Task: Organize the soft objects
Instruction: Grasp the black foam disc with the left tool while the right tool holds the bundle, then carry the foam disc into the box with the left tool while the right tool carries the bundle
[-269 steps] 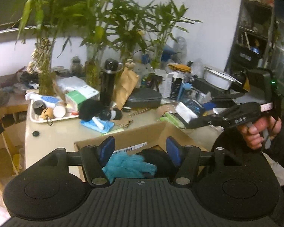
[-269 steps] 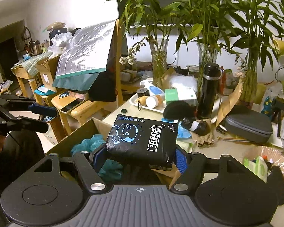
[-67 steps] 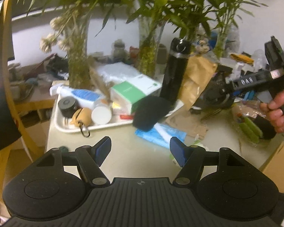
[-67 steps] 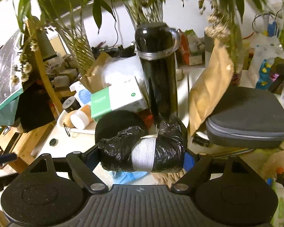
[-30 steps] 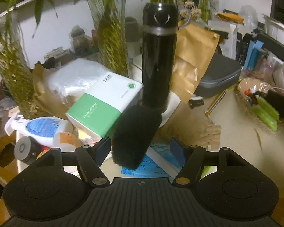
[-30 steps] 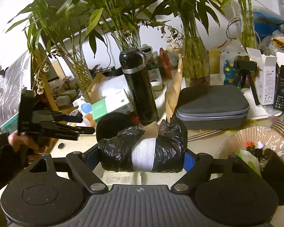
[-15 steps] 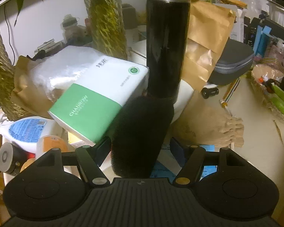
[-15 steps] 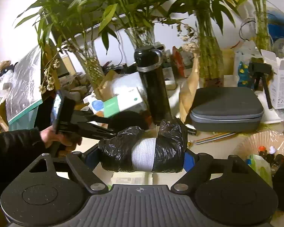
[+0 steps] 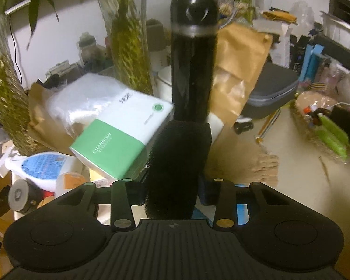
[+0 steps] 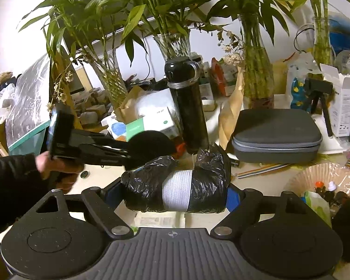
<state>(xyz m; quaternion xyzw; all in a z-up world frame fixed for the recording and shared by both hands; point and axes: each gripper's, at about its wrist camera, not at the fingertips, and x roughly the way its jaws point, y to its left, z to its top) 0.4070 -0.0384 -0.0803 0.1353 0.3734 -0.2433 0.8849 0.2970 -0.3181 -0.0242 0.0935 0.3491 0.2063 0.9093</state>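
Black foam sponge (image 9: 177, 163) is seen at the centre of the left wrist view, between the left tongs (image 9: 172, 193), whose jaws are closing on it, in front of a black flask (image 9: 192, 65) and beside a green-and-white box (image 9: 126, 137). At the lower centre of the right wrist view, a black plastic bundle with a white band (image 10: 177, 186) is held across the right tongs (image 10: 172, 193), above the pale surface (image 10: 263, 175).

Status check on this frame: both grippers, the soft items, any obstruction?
Left gripper closing around black sponge. Right gripper clamps black bag roll. Black flask directly behind sponge.
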